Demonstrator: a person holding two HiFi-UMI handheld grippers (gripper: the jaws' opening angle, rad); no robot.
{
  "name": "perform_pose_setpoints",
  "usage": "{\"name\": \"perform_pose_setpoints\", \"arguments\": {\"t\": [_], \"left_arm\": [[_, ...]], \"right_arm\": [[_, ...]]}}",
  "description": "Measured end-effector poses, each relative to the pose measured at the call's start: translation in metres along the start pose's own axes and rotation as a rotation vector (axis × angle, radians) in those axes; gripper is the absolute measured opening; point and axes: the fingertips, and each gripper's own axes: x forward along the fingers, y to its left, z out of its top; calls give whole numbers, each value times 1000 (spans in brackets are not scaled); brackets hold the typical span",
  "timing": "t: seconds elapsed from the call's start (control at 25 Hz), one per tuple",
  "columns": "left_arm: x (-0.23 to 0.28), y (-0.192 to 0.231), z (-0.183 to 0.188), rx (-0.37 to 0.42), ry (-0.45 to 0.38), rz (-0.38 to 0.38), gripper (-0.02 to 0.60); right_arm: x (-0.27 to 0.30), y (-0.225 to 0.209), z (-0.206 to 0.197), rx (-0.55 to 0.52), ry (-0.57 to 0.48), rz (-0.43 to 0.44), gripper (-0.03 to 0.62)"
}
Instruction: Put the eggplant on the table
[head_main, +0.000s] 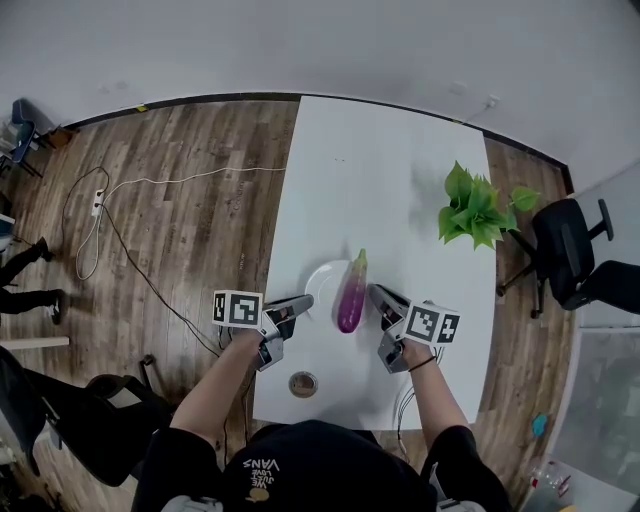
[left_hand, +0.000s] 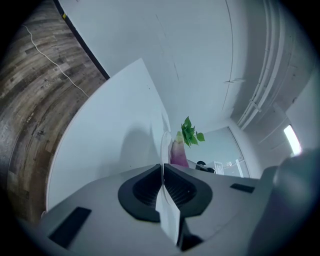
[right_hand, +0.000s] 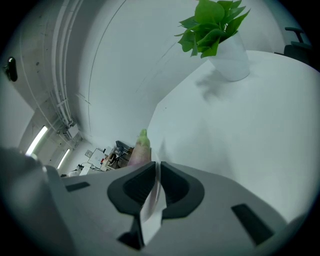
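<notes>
A purple eggplant (head_main: 352, 294) with a green stem lies across a white plate (head_main: 322, 280) near the front of the white table (head_main: 380, 170). My left gripper (head_main: 303, 302) is shut on the plate's left rim. My right gripper (head_main: 378, 295) is shut on its right rim. In the left gripper view the thin plate edge (left_hand: 165, 142) runs out from between the closed jaws of my left gripper (left_hand: 162, 170), with the eggplant (left_hand: 178, 153) beyond. In the right gripper view the plate (right_hand: 150, 202) sits between the jaws of my right gripper (right_hand: 156, 167), the eggplant (right_hand: 140, 150) behind. I cannot tell whether the plate touches the table.
A green potted plant (head_main: 478, 210) stands at the table's right side, also in the right gripper view as a plant (right_hand: 212, 25) in a white pot. A round metal disc (head_main: 303, 383) sits near the front edge. Black office chairs (head_main: 575, 250) stand right; a cable (head_main: 110, 235) crosses the wooden floor left.
</notes>
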Motion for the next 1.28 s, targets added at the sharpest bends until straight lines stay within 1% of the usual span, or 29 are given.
{"name": "perform_pose_setpoints", "arguments": {"t": [0.24,0.44,0.56,0.8,0.96,1.04,1.16,1.2,1.24,1.28], "left_arm": [[5,3,2,7,17,37,25],[10,16,-2,10,42,106,25],[10,19,-3,-12,33,115,26],[13,23,-5,-46,59,126,26],[12,26,-4,-97,62,143,29],[11,27,-3,-123,53,152,50],[11,24,-1,-143,32,159,116],[11,23,-1,-141,31,162,128],[10,23,-1,-138,31,164,133],[9,23,-1,-137,31,164,136]], "right_arm": [[5,-10,-2,6,13,-22,41],[8,-16,-5,6,28,-35,41],[10,-18,-9,6,37,-38,41],[12,-25,-12,13,63,-53,41],[15,-24,-16,14,85,-69,41],[16,-24,-17,9,94,-79,41],[15,-24,-20,10,104,-86,43],[16,-24,-20,13,106,-87,45],[16,-23,-21,17,107,-86,52],[16,-22,-21,22,108,-85,74]]}}
